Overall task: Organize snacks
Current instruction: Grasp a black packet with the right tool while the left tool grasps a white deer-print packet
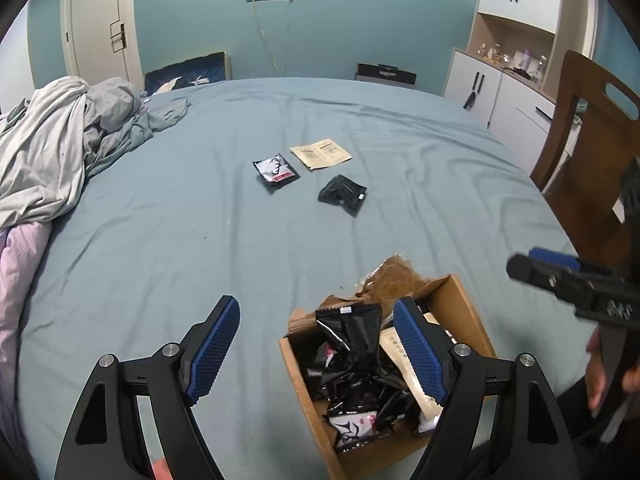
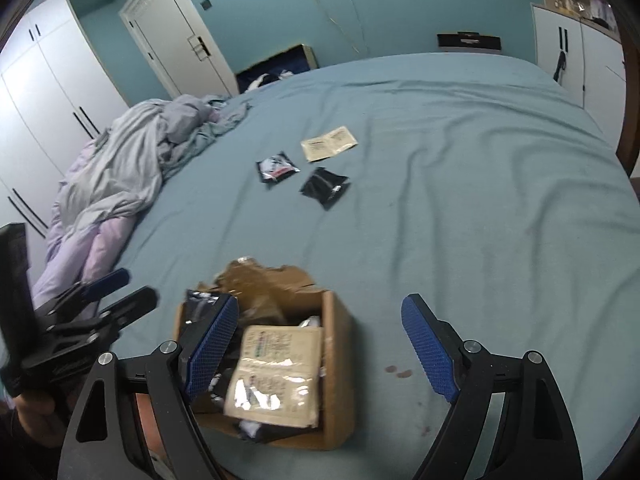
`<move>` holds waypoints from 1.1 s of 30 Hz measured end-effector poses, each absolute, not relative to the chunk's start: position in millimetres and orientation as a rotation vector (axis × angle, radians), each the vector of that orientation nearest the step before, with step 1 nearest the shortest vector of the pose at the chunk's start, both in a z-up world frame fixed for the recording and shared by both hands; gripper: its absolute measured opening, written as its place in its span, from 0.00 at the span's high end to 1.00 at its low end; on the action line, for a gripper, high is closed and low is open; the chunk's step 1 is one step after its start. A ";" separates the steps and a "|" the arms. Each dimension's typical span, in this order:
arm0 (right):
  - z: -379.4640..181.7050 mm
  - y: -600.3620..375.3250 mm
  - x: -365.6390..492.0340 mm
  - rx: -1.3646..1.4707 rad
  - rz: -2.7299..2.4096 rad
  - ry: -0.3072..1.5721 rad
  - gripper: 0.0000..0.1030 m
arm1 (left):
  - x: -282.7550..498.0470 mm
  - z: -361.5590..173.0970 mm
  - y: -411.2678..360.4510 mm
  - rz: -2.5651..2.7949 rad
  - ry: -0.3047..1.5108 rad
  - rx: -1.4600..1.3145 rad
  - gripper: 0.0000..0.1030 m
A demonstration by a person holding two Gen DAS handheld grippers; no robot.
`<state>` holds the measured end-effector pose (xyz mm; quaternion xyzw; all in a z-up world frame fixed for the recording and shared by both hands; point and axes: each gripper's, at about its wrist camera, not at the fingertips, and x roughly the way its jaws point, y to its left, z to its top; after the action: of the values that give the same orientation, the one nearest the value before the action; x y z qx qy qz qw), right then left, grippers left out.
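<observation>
Left gripper [image 1: 316,344] spread wide, nothing between the pads. Right gripper [image 2: 320,344] also apart and empty. Directly below both, cardboard box [image 1: 304,392] on the bed [image 1: 160,240], crammed with snack packets. Farther ahead, three packets laid out: white-and-black [image 1: 276,170], beige [image 1: 321,153], black [image 1: 343,195]. Risk: pinching several tangled packets together, or dragging the light box across the soft sheet.

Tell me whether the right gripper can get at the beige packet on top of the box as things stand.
Probably yes. The right gripper stands open and empty just above the cardboard box, and the beige packet lies on top of the pile, uncovered. The left gripper hangs off to the side, clear of the way.
</observation>
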<state>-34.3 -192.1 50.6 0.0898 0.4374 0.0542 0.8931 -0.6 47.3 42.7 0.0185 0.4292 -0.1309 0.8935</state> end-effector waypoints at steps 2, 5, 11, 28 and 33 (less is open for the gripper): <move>55.3 -192.6 -28.7 0.169 0.093 0.900 0.19 | 0.4 41.6 47.4 -0.272 0.891 0.041 0.22; 59.4 -194.2 -18.0 0.165 0.084 0.902 0.19 | 5.2 40.1 48.5 -0.269 0.902 0.033 0.22; 51.4 -206.4 26.0 0.211 0.118 0.946 0.19 | 16.6 40.6 56.1 -0.280 0.921 -0.035 0.22; -30.8 -179.2 190.9 0.006 0.242 1.062 0.19 | 47.3 23.1 62.6 -0.273 1.013 -0.081 0.22; -55.5 -153.1 225.3 -0.102 0.272 1.061 0.19 | 56.0 19.3 67.1 -0.250 1.023 -0.098 0.22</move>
<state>225.3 -153.1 -55.5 -0.0483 0.5043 0.1293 0.8525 56.0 67.1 19.3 -0.0466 0.4879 -0.1193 0.8635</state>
